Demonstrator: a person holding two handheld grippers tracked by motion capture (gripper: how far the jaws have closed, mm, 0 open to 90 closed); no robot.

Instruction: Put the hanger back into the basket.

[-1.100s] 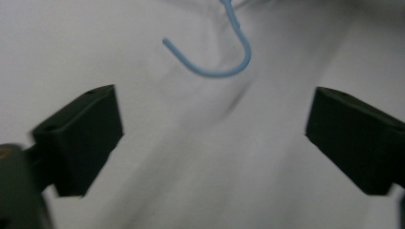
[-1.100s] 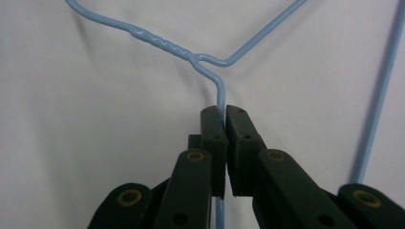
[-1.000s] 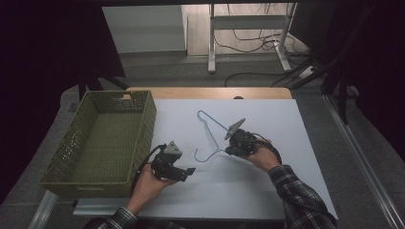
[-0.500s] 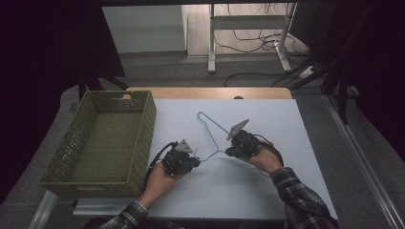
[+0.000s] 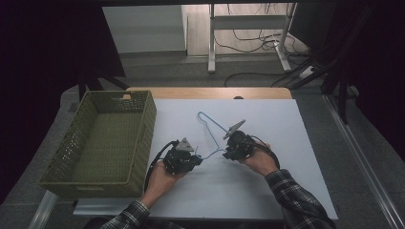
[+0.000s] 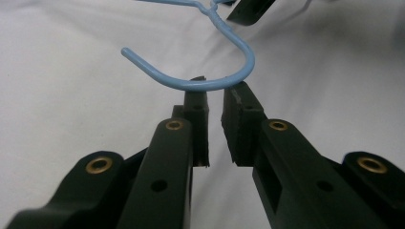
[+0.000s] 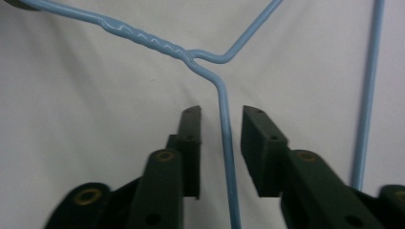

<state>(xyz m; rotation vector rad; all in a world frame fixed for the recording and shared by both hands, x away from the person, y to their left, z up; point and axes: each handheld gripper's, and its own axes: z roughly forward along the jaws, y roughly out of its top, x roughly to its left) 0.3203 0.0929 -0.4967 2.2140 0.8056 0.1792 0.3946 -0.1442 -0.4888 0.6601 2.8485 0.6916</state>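
Straddling a wire of the blue hanger [image 7: 224,133], the right claw [image 7: 220,119] stands spread, jaws either side of the strand just below the twisted neck and not yet pressed on it. The left claw [image 6: 215,102], jaws narrowly parted, noses up to the hook [image 6: 200,83], whose curve crosses just above the jaw tips; whether it touches them cannot be told. Seen from above, the hanger [image 5: 210,125] lies flat near the middle of the white tabletop [image 5: 286,143], between the left claw [image 5: 198,160] and right claw [image 5: 228,153]. By the look of it, both grasps are lined up but neither is closed, so gripping, lifting and any move toward the green basket [image 5: 102,138] are left to do. The basket's near wall rises close beside the left hand; open tabletop lies to the right and front, with the edge well off.
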